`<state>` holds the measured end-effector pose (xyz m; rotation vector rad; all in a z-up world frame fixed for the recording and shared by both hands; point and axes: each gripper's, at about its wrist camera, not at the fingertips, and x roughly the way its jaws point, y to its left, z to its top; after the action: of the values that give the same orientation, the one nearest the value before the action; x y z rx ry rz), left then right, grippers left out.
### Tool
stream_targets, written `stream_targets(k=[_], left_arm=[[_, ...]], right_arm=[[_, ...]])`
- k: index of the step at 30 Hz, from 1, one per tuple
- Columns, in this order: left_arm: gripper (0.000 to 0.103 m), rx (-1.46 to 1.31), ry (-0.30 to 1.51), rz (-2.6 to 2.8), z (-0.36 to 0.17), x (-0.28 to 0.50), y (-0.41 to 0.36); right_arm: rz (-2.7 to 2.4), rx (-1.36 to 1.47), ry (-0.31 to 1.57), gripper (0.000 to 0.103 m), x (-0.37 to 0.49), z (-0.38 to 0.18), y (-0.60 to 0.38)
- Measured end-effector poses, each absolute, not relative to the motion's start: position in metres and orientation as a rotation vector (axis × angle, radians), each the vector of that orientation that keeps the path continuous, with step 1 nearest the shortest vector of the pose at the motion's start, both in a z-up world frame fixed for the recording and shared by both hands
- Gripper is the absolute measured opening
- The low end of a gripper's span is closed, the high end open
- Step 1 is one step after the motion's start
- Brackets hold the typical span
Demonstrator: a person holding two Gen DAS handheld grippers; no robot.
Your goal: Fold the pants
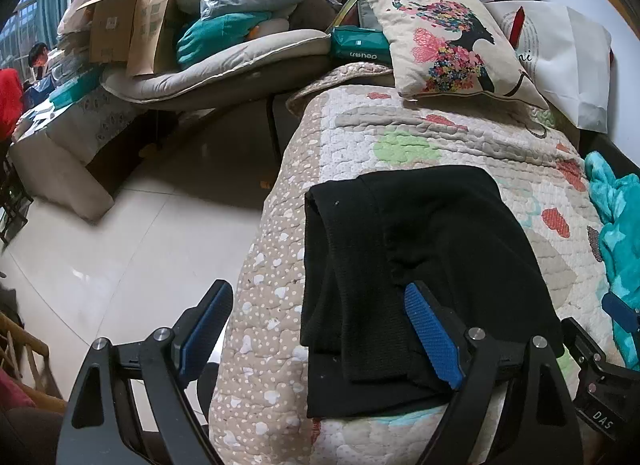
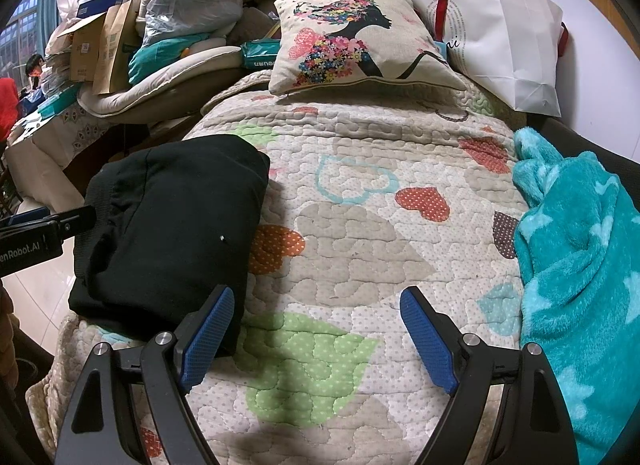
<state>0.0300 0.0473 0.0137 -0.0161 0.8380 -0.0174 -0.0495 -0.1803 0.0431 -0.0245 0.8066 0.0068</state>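
The black pants (image 1: 416, 269) lie folded into a compact rectangle on the quilted bedspread (image 1: 400, 137), near its left edge. My left gripper (image 1: 320, 305) is open and empty, hovering over the near left part of the pants; its right finger is above the cloth. In the right wrist view the pants (image 2: 172, 225) lie at the left. My right gripper (image 2: 316, 309) is open and empty above the quilt (image 2: 352, 249), its left finger beside the pants' near right corner. The left gripper's body (image 2: 40, 229) shows at the left edge.
A floral cushion (image 2: 360, 41) and a white paper bag (image 2: 504, 37) lie at the bed's far end. A teal fleece blanket (image 2: 580, 265) lies along the right side. Tiled floor (image 1: 120, 245) and piled boxes and bags (image 1: 168, 17) are to the left.
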Motion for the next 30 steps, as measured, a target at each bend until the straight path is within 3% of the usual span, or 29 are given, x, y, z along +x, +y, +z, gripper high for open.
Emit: stream_targets(k=[18,30], left_arm=[[0.087,-0.039,0.848,-0.023,0.011,0.031,0.049],[0.087,-0.236,0.823,-0.017,0.022,0.035,0.08]], right_arm=[[0.006,-0.025,0.809,0.09,-0.051,0.041,-0.181],[0.003,-0.027,0.81,0.09,-0.049,0.041,-0.178]])
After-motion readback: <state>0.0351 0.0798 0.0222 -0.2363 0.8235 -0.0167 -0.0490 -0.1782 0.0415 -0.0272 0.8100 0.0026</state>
